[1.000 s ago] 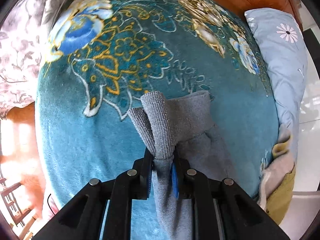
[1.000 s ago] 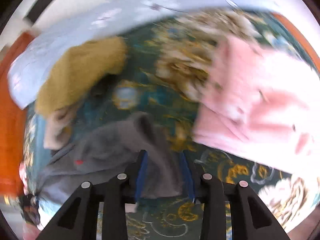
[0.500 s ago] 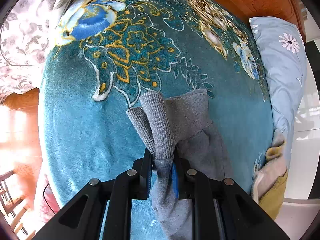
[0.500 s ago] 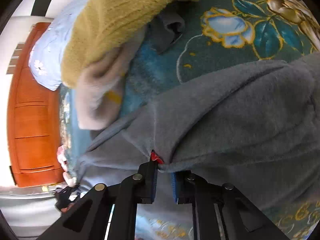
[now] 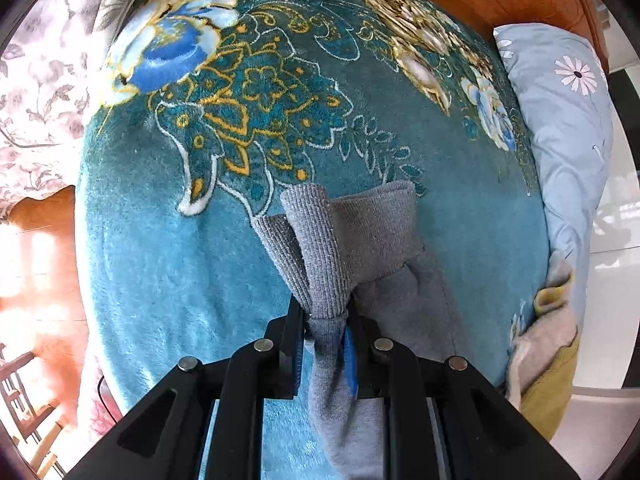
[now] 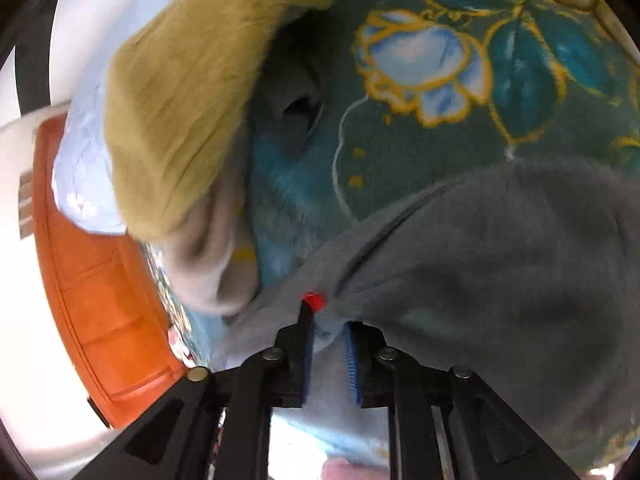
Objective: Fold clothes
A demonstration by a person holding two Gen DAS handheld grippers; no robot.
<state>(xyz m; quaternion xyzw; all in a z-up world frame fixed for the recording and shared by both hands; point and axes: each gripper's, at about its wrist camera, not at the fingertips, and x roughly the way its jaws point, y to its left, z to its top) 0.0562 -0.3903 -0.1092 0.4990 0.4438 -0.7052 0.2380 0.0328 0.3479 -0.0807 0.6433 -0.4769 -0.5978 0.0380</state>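
Observation:
A grey sweatshirt [image 5: 384,280] lies on a teal flowered blanket [image 5: 200,240] on the bed. My left gripper [image 5: 326,320] is shut on its ribbed cuff [image 5: 316,248], which bunches up between the fingers. In the right wrist view the grey sweatshirt [image 6: 500,260] fills the lower right. My right gripper [image 6: 328,328] is shut on a fold of it beside a small red tag [image 6: 314,300]. The rest of the garment under the grippers is hidden.
A mustard sweater [image 6: 180,100] and a beige garment [image 6: 208,260] are piled at the blanket's edge; they also show in the left wrist view [image 5: 548,380]. A pale blue daisy pillow [image 5: 568,120] lies at the right. An orange wooden headboard [image 6: 100,280] stands behind.
My right gripper swung from over the blanket down to the grey sweatshirt and closed on its fold by the red tag. My left gripper kept its hold on the cuff, barely moving.

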